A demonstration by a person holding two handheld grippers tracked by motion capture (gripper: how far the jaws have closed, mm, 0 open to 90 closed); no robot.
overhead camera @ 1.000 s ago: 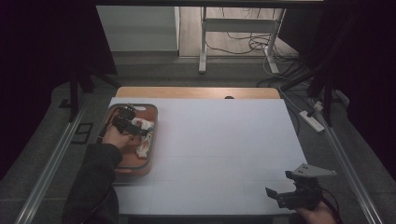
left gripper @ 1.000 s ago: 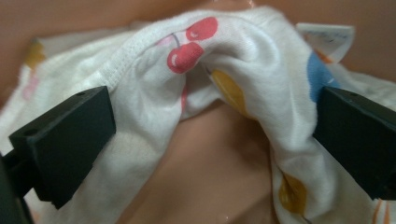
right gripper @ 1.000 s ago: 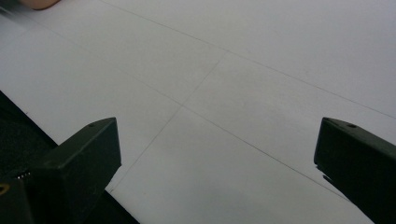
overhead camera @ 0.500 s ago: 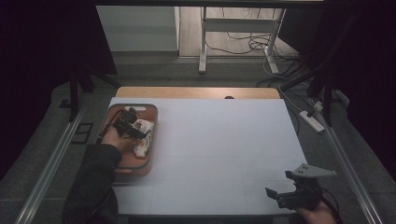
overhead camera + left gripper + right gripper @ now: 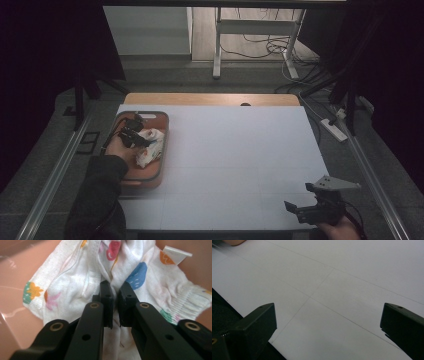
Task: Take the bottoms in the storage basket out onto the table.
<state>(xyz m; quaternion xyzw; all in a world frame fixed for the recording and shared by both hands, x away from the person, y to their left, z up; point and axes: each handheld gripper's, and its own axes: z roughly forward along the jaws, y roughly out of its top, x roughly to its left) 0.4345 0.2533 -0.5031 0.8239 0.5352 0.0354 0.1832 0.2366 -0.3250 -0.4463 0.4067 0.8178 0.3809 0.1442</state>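
Observation:
A white cloth (image 5: pixel 150 142) printed with coloured fruit shapes lies crumpled in a reddish-brown tray (image 5: pixel 150 179) at the table's left. My left gripper (image 5: pixel 136 137) reaches into the tray over the cloth. In the left gripper view, its jaws (image 5: pixel 115 288) have just been closing and now pinch a raised fold of the cloth (image 5: pixel 75 277) between the pads. My right gripper (image 5: pixel 296 210) rests at the table's front right corner. In the right gripper view it (image 5: pixel 328 322) stands wide open over bare white tabletop, with nothing between its fingers.
The white table top (image 5: pixel 240 155) stretches between the tray and the right gripper, with a wooden strip (image 5: pixel 210 99) along its far edge. Metal rails run down both sides of the table. A power strip (image 5: pixel 334 129) lies on the floor at the right.
The left gripper has come a little nearer in the tray, down onto the cloth. The right gripper has stayed in place.

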